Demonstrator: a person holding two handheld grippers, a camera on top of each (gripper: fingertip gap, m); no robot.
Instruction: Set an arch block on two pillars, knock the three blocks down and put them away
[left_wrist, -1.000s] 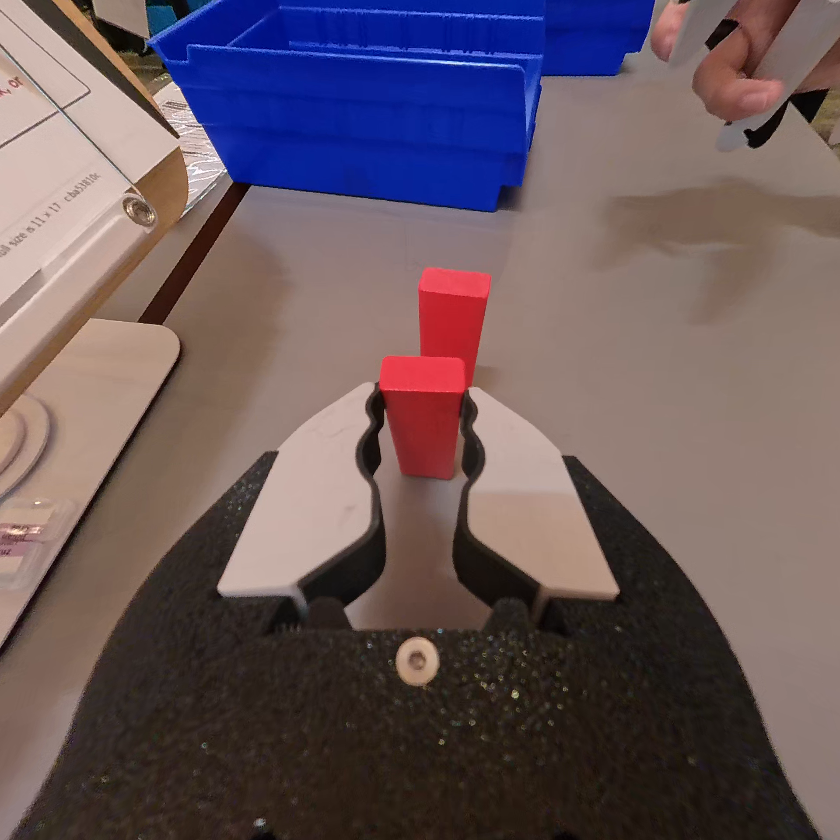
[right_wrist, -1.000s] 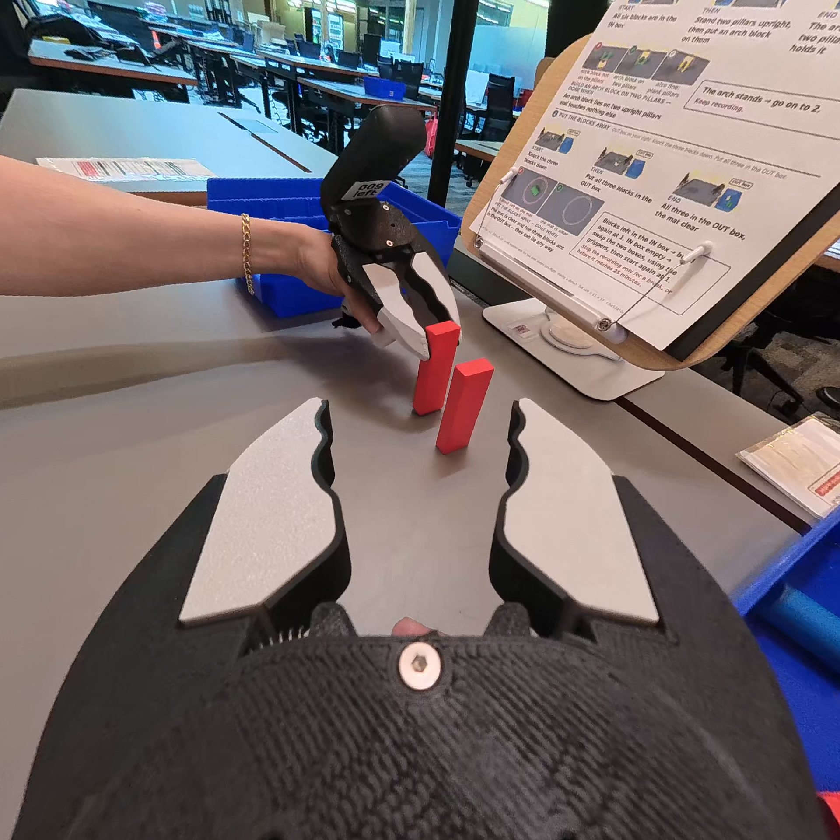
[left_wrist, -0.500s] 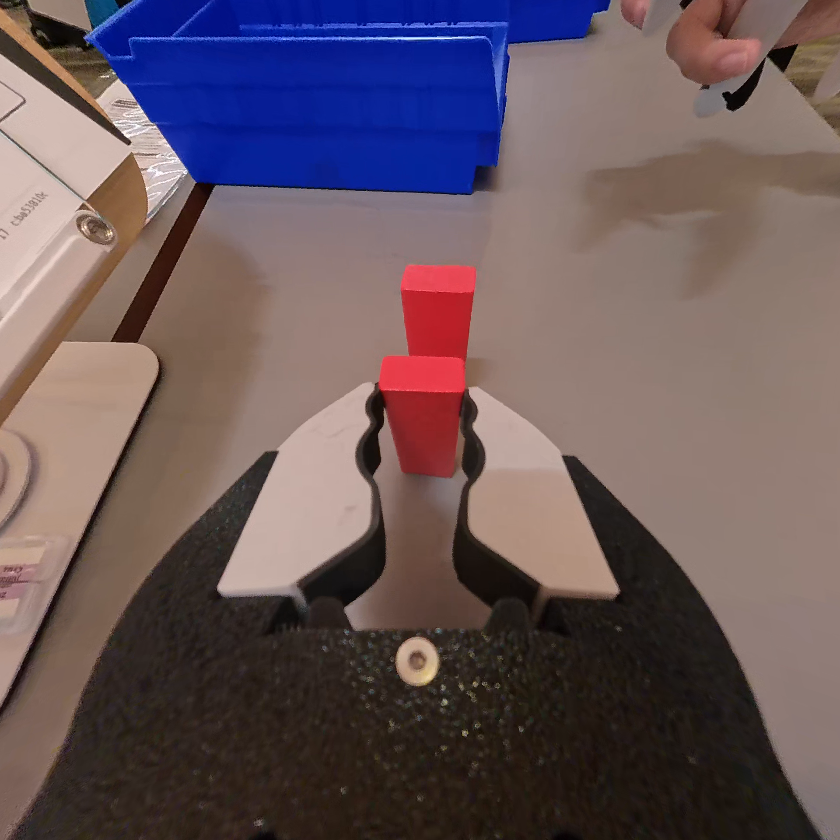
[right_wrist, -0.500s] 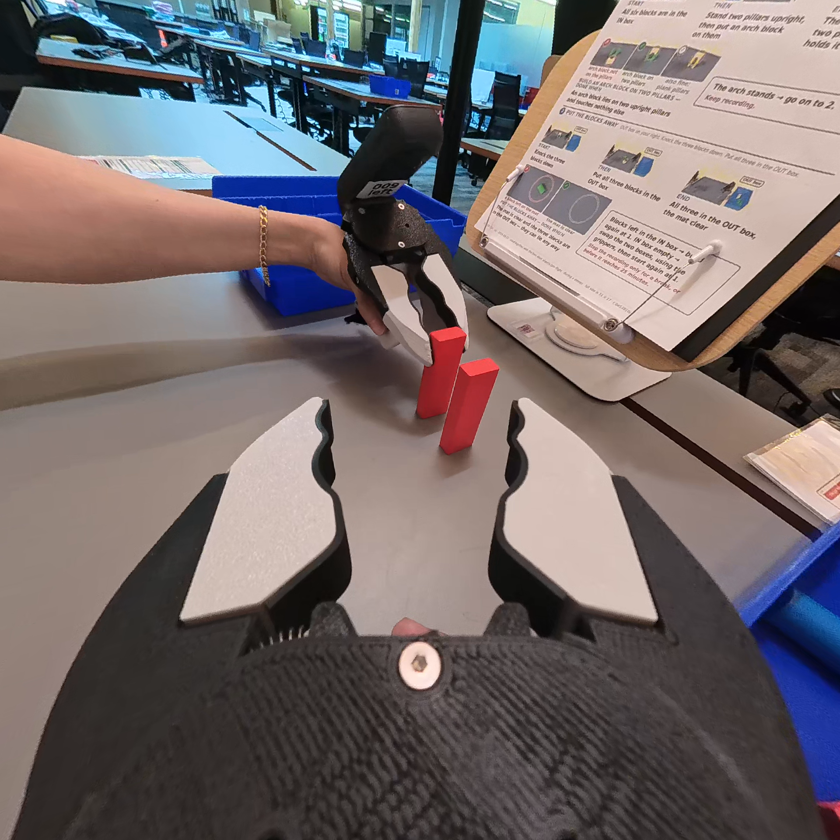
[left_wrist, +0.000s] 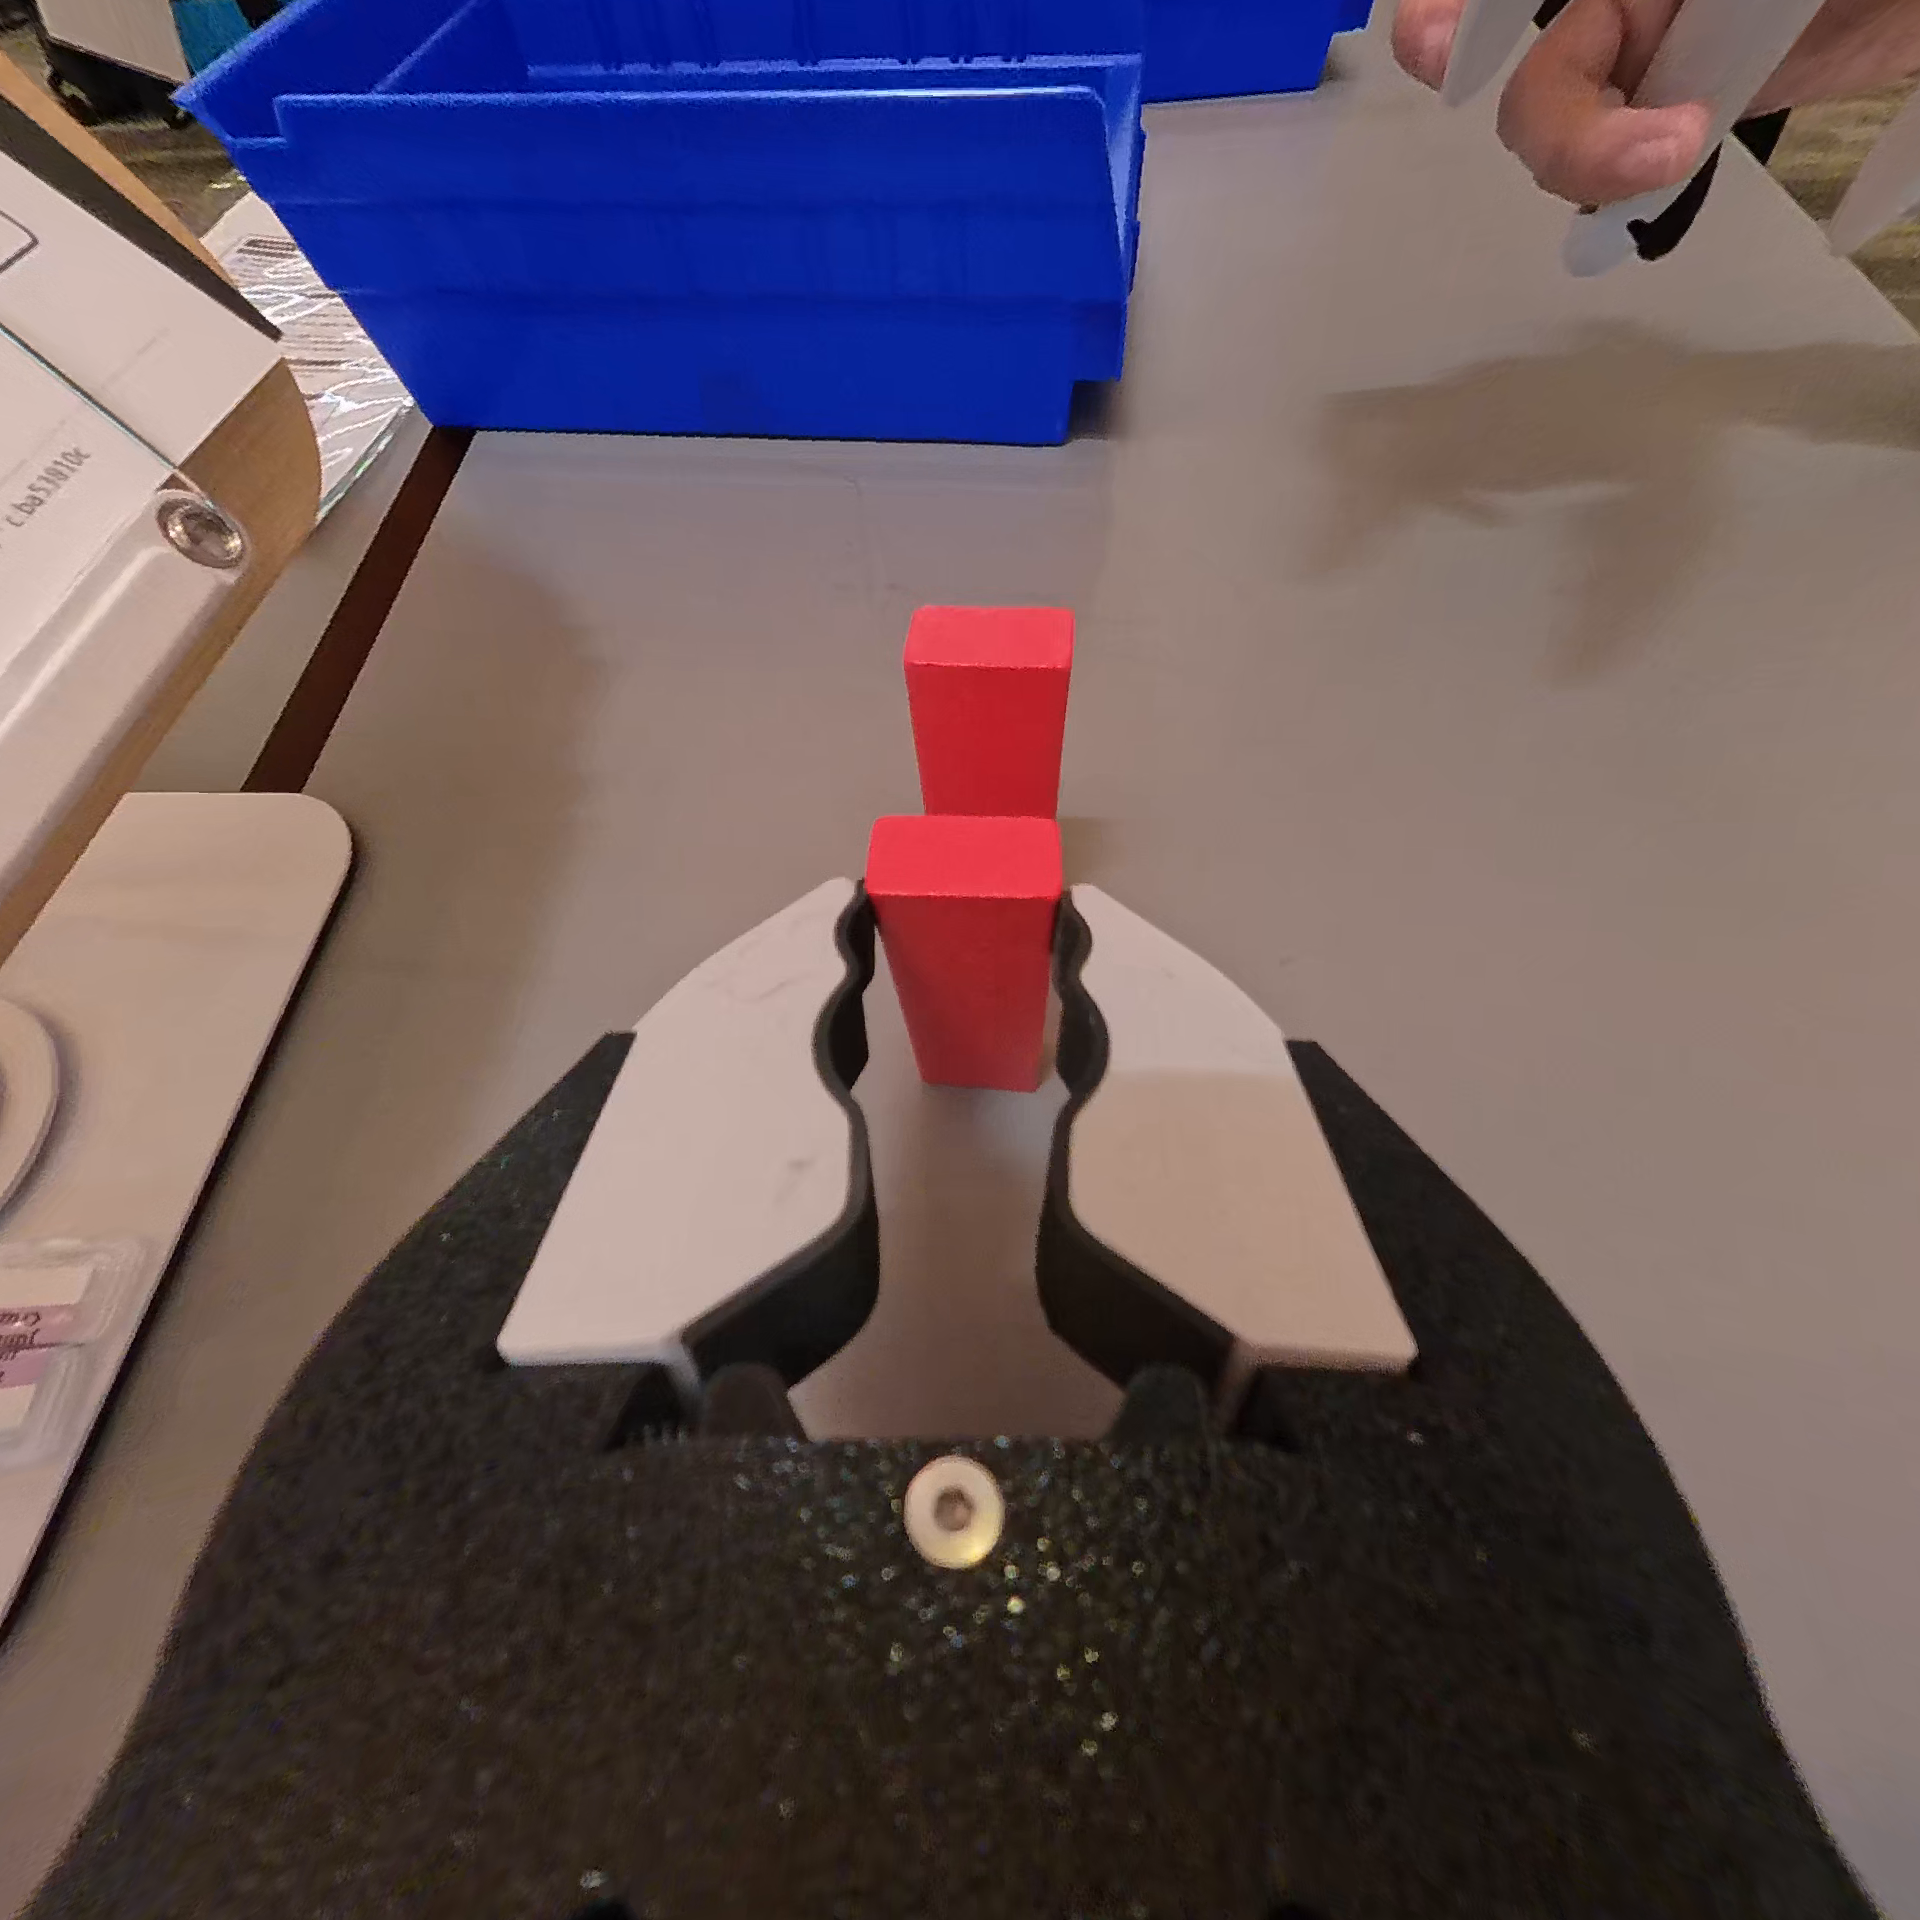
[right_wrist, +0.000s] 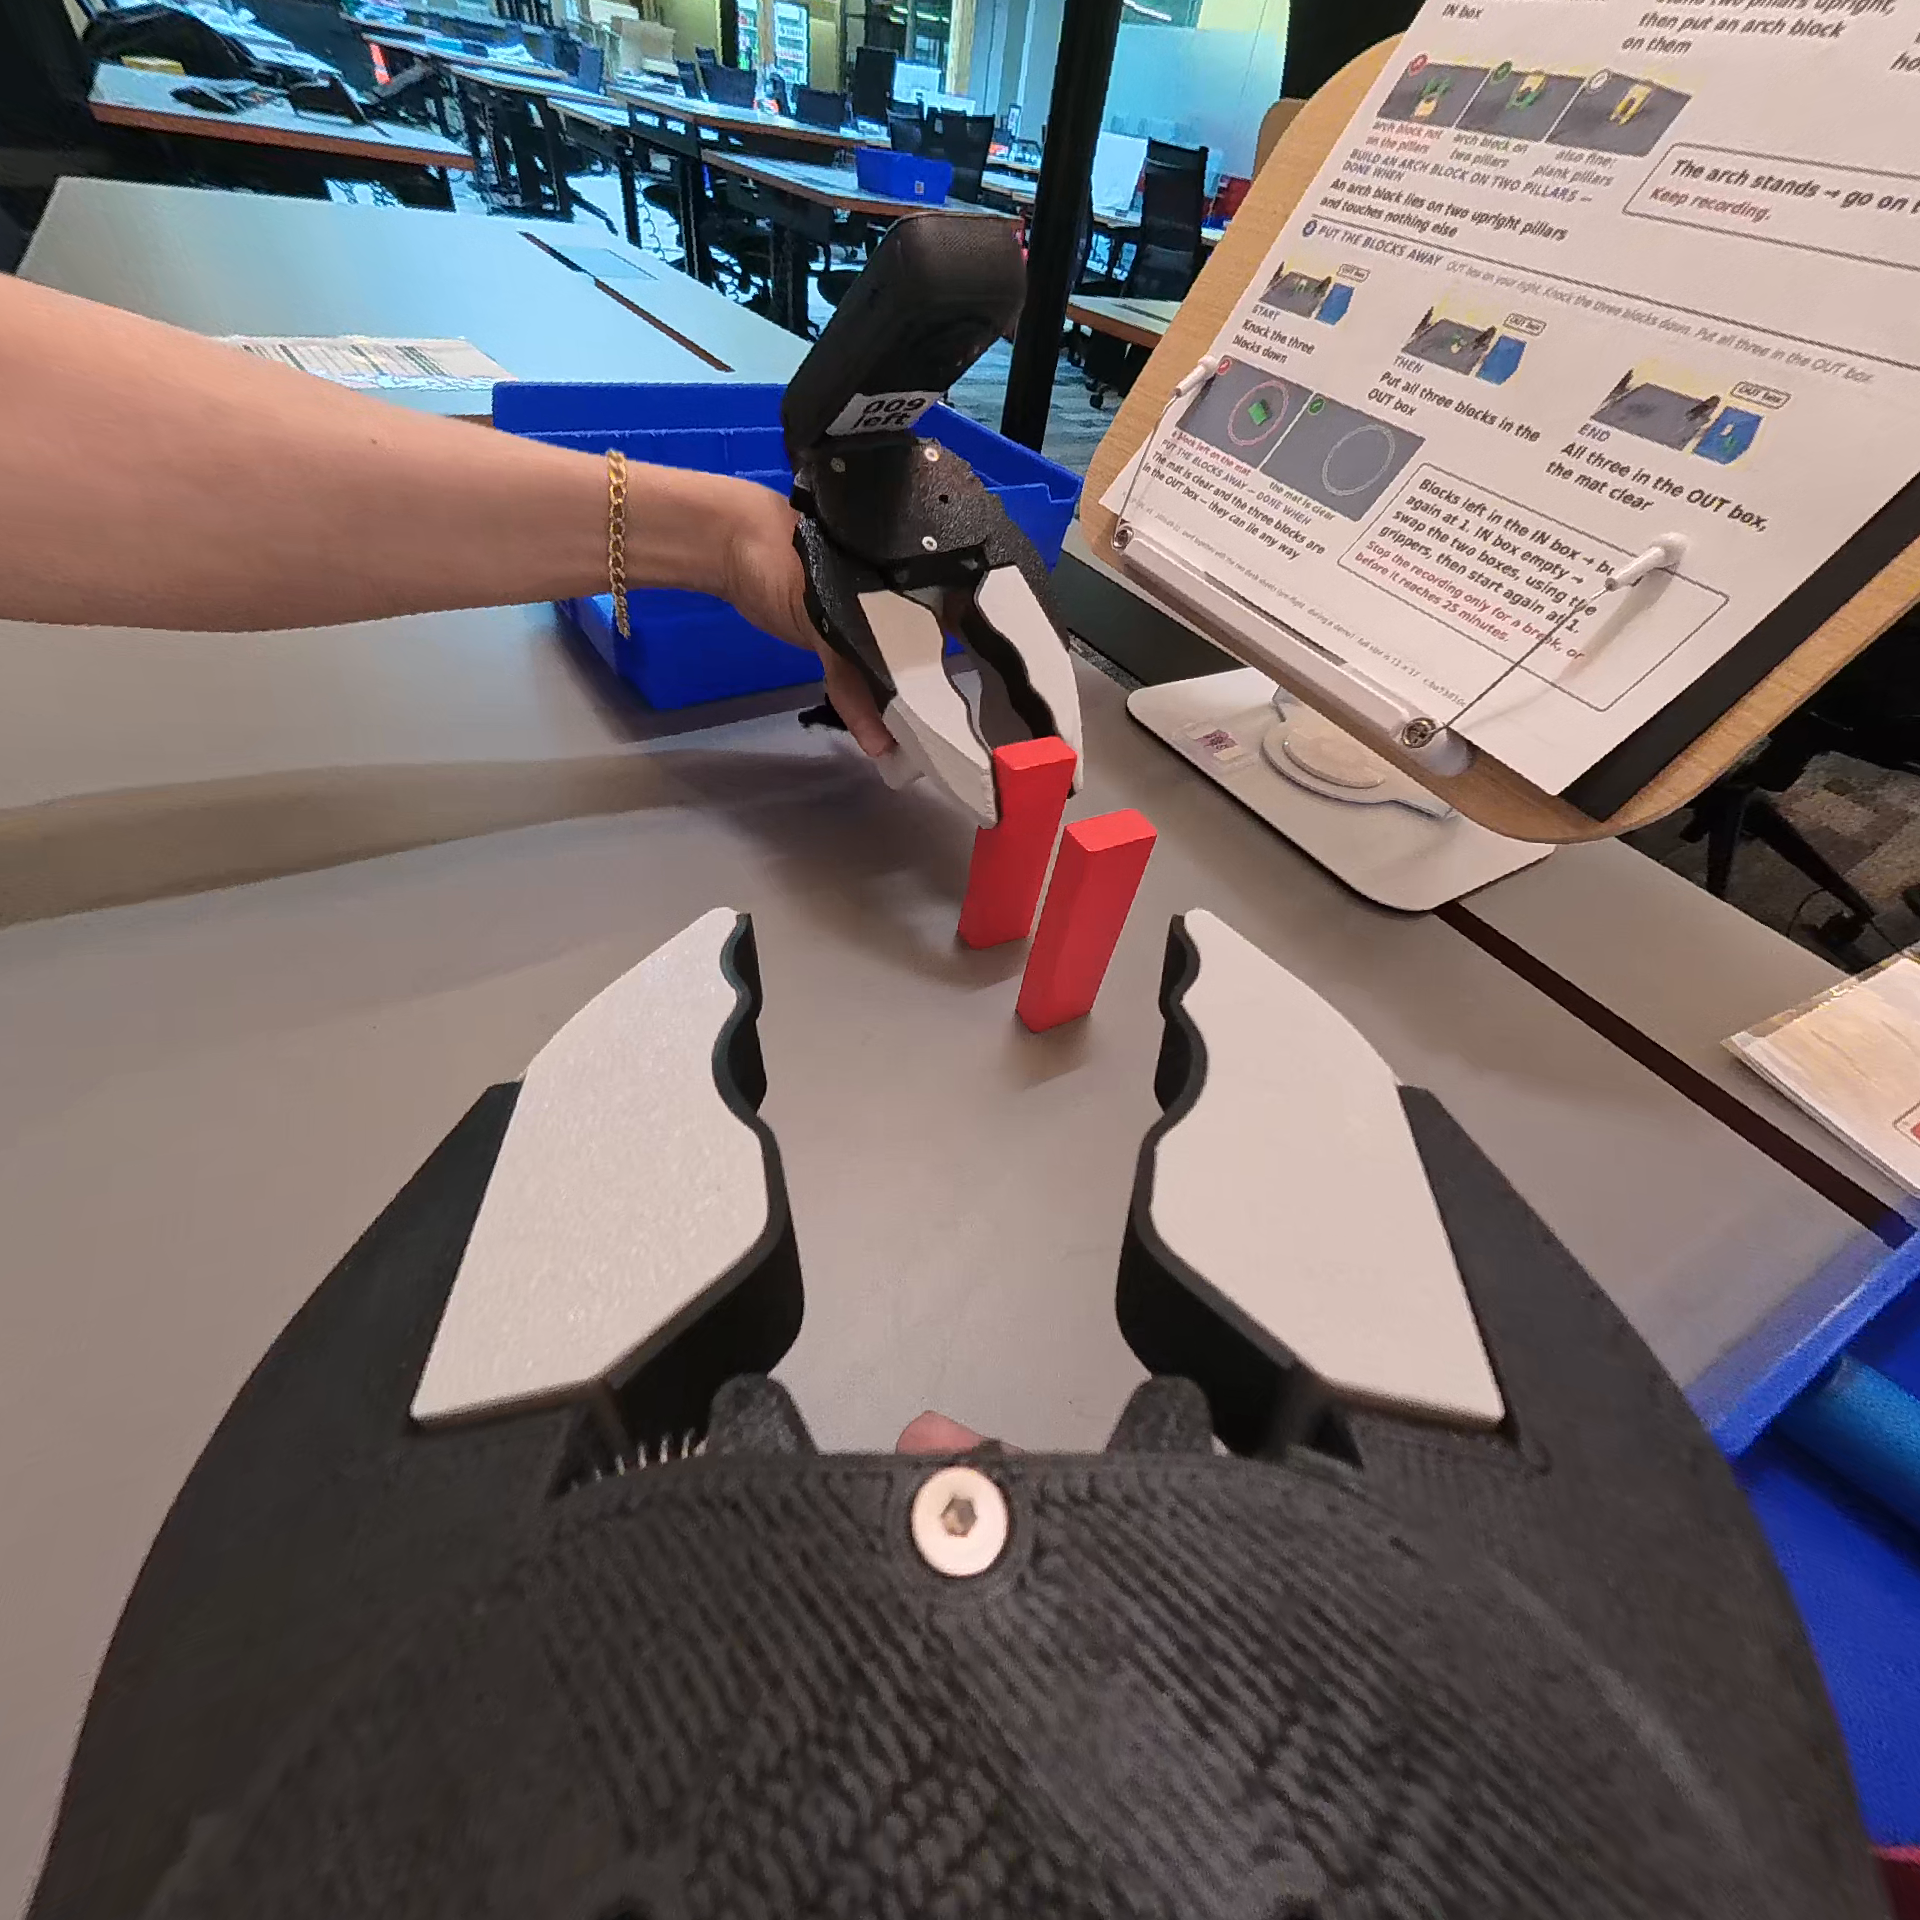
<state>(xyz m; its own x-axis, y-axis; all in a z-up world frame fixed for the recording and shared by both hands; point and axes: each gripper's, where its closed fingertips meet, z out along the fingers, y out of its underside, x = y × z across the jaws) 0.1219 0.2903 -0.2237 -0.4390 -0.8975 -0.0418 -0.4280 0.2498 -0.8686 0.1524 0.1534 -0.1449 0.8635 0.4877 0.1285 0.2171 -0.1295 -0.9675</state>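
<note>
Bins first: a blue bin (left_wrist: 717, 239) sits at the far side of the grey tabletop (left_wrist: 1455, 831) in the left wrist view; its inside cannot be seen from there. In the right wrist view a 2nd blue bin (right_wrist: 1860, 1340) shows at the right edge, holding a blue cylinder (right_wrist: 1860, 1423); a 3rd blue bin (right_wrist: 675, 644) lies behind the person's forearm (right_wrist: 312, 499), contents hidden.

Left tongs (left_wrist: 964, 914) are narrowed onto the upper part of a red block (left_wrist: 961, 956), both fingers pressed against its sides. That block stands on end, its foot on or just above the tabletop; contact cannot be confirmed. The right wrist view shows these tongs (right_wrist: 1023, 779) angled downward from the person's hand (right_wrist: 790, 603), forearm reaching in from the left with a gold chain bracelet (right_wrist: 617, 540) at the wrist.

A 2nd red block (left_wrist: 987, 717) stands upright just beyond the gripped one, close beside it, with a narrow gap visible in the right wrist view (right_wrist: 1086, 920).

Right tongs (right_wrist: 956, 987) stand wide apart, holding nothing, raised over the tabletop and facing the 2 blocks from near by. In the left wrist view they appear at the top right (left_wrist: 1662, 156).

A wooden document stand (right_wrist: 1351, 790) carrying a printed instruction sheet (right_wrist: 1558, 364) stands beside the blocks. A clear sleeve with papers (right_wrist: 1849, 1060) lies on the neighbouring tabletop.
</note>
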